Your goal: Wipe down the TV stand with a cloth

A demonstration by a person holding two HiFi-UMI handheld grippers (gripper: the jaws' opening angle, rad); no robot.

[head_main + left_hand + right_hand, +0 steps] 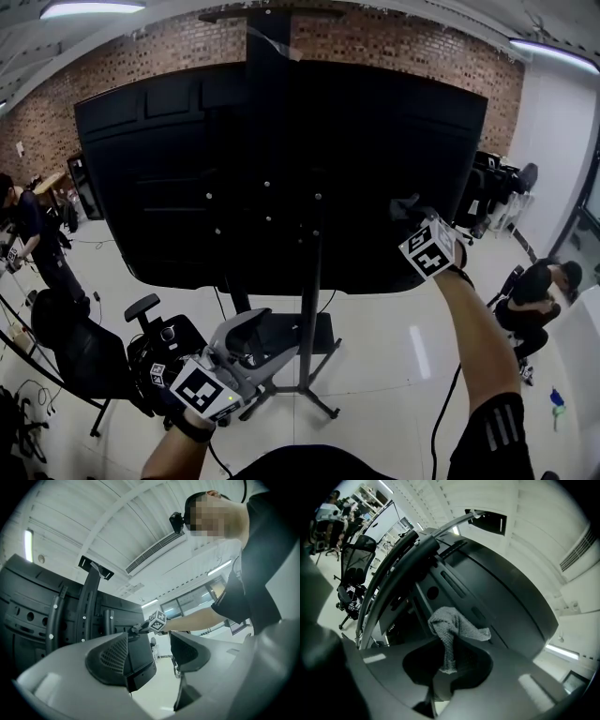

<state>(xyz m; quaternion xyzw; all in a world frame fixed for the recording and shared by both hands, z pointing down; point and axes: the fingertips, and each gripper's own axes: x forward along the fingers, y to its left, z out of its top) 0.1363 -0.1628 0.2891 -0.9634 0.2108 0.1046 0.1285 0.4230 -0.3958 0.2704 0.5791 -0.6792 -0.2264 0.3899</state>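
Right gripper (449, 667) jaws clamped on the grey knitted cloth (454, 626), held up at the back of the big black flat TV (187, 169), near its right edge. Left gripper (161, 656) jaws apart, nothing between them, low beside the black metal TV stand pole (309, 309).

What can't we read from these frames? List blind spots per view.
- Head view: whatever the right gripper holds is lost in the dark against the black TV back.
- Right gripper view: the cloth is clamped in the jaws, but whether it touches the panel cannot be told.
- Head view: the stand base is partly hidden by the left gripper.
- All views: the screen side faces away.
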